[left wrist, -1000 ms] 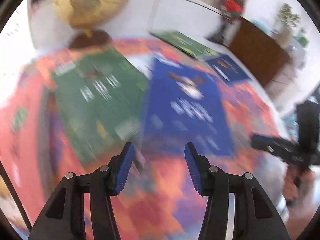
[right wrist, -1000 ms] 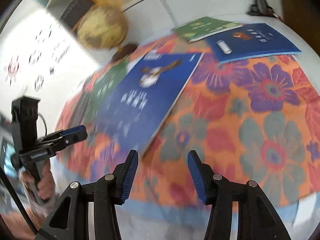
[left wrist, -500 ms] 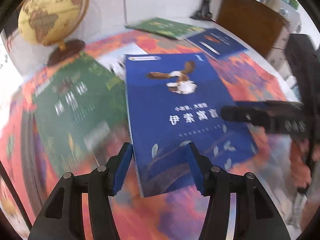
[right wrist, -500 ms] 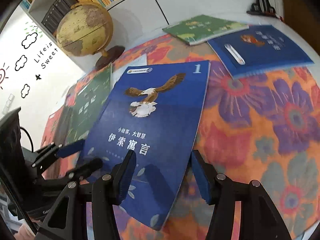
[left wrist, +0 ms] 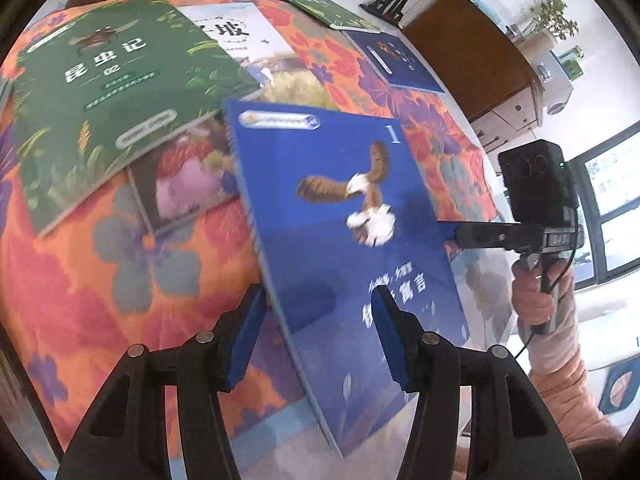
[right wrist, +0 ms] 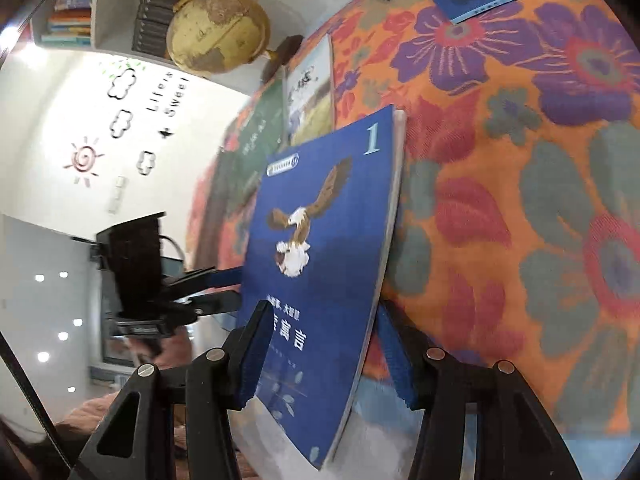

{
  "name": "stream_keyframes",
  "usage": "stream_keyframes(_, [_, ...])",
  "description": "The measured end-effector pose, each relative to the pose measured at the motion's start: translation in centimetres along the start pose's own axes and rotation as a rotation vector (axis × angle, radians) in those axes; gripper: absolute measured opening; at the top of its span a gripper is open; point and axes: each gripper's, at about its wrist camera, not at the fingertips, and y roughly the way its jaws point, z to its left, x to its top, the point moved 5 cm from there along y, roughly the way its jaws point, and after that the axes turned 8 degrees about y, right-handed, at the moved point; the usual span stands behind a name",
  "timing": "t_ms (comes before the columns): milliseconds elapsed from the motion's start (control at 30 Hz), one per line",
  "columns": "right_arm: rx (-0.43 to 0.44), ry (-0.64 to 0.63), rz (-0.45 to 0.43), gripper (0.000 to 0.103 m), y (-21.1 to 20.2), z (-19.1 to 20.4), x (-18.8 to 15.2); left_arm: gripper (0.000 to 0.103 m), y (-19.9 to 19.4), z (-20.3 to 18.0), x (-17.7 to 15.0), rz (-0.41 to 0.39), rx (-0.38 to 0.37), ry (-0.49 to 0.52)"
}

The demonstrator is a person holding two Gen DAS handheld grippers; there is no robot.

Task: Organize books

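Observation:
A blue book with an eagle on its cover [left wrist: 340,208] [right wrist: 316,240] stands tilted, raised off the flowered tablecloth [left wrist: 100,260]. My left gripper [left wrist: 316,320] straddles its spine edge near the front corner: one finger lies over the cover, the other beside the edge, and the pads do not press. My right gripper [right wrist: 324,344] straddles the opposite edge the same way, and its jaws are closing. Each gripper shows in the other view at the book's side: the right gripper [left wrist: 448,232], the left gripper [right wrist: 224,288].
A green insect book [left wrist: 108,80] overlaps a white book [left wrist: 236,32] and a picture book [left wrist: 188,184] at the left. Farther back lie a green book [left wrist: 312,0] and a small blue book [left wrist: 396,60]. A globe [right wrist: 218,32] stands below a bookshelf [right wrist: 68,12].
Both grippers have dipped and come in on the blue book's front corners. The book lay flat half a second ago and is now tipped up between them.

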Motion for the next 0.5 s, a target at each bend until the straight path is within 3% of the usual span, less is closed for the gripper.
stream_keyframes(100, [-0.014, -0.034, 0.004, 0.045, 0.5, 0.5, 0.4, 0.051, 0.1, 0.3, 0.3, -0.002, -0.03, -0.044])
stream_keyframes(267, [-0.035, -0.082, 0.009, 0.045, 1.3, 1.5, 0.9, 0.037, 0.3, 0.9, 0.4, -0.026, -0.018, -0.091])
stream_keyframes(333, [-0.059, -0.076, 0.007, 0.037, 1.5, 1.4, 1.3, 0.029, 0.1, 1.6, 0.2, -0.03, -0.013, -0.124])
stream_keyframes(367, [-0.107, -0.072, -0.011, 0.021, 1.7, 1.2, 1.6, 0.027, -0.1, 1.9, 0.1, -0.032, -0.01, -0.133])
stream_keyframes(400, [-0.129, -0.066, -0.022, 0.017, 1.7, 1.1, 1.7, 0.027, -0.1, 2.1, 0.0, -0.037, -0.02, -0.149])
stream_keyframes(500, [-0.171, -0.045, -0.045, 0.017, 1.5, 1.5, 1.6, 0.026, 0.0, 2.1, 0.2, -0.039, -0.009, -0.157])
